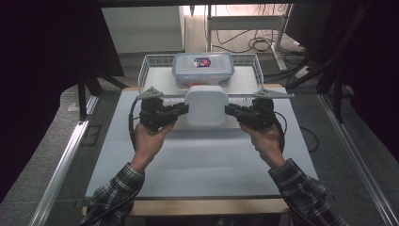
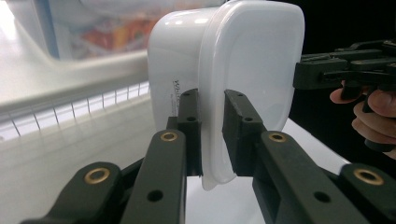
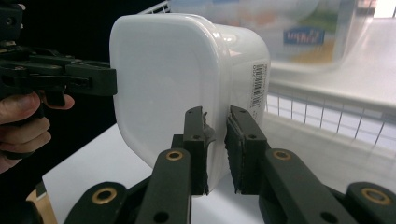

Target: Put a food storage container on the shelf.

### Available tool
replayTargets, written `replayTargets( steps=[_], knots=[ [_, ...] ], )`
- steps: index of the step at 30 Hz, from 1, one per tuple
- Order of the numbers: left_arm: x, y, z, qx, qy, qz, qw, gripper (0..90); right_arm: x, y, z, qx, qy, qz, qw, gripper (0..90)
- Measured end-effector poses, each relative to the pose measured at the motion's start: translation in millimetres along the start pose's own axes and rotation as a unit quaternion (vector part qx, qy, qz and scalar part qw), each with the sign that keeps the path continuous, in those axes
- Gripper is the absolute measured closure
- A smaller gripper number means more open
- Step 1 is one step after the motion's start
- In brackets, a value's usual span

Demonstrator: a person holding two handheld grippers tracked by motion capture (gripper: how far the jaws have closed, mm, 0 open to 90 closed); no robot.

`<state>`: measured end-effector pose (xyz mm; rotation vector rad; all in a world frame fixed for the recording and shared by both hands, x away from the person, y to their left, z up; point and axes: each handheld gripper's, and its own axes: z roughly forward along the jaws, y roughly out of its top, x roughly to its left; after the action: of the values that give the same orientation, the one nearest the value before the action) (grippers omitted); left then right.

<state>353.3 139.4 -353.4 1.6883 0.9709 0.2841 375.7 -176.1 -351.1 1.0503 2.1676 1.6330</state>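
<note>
At frame centre, the left hand-held gripper [image 1: 182, 109] and right hand-held gripper [image 1: 230, 111] each clamp the lid rim of a white lidded container [image 1: 205, 106], near a wire basket [image 1: 151, 63].

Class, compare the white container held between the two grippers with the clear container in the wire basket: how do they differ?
The white container is opaque with a plain white lid; the clear container is see-through with a blue-edged, labelled lid. The white container is gripped at its lid rim by the left gripper and right gripper; the clear container sits untouched in the wire basket. Both are lidded, rounded boxes.
</note>
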Motion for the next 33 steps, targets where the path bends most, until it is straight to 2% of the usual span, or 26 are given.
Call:
replayTargets(
  steps=[15,22,33],
  knots=[
    [7.1,42.8,-3.9,-0.022,-0.013,-0.002,0.9997,78.2,-1.0,49.4,-1.4,-0.02,-0.006,-0.01,0.9997,78.2],
    [7.4,64.3,-7.2,-0.029,-0.011,0.003,0.9995,78.2,0.3,70.4,-3.2,-0.028,-0.009,-0.017,0.9994,78.2],
    [12.8,99.8,-7.7,-0.032,-0.006,0.005,0.9994,78.2,-2.4,103.1,0.7,-0.039,-0.018,-0.013,0.999,77.9]
  ],
)
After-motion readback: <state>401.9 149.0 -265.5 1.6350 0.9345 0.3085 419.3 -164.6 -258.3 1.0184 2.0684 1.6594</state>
